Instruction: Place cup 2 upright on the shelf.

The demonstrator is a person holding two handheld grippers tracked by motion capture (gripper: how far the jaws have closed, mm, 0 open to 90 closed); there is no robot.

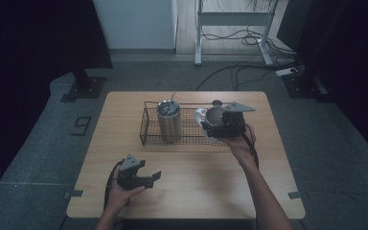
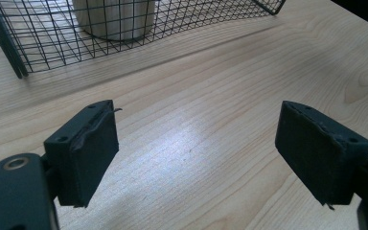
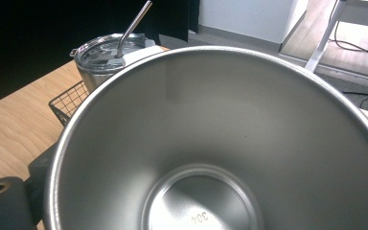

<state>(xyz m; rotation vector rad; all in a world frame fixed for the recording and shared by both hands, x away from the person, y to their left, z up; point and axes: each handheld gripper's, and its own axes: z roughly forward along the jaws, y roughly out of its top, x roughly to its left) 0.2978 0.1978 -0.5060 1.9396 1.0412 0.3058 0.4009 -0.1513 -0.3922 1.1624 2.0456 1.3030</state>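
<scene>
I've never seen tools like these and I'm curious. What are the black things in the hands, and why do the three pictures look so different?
A person at a wooden table holds a squeezing tool, called a gripper, in each hand. One picture comes from a camera up high, looking down. The other two come from little cameras riding on the grippers. On the table stands a wire basket with a lidded metal tumbler and its straw inside. The left gripper has its jaws open, with nothing between them. The right gripper holds a shiny steel cup by the basket's right end, and its camera looks straight into the cup.
</scene>
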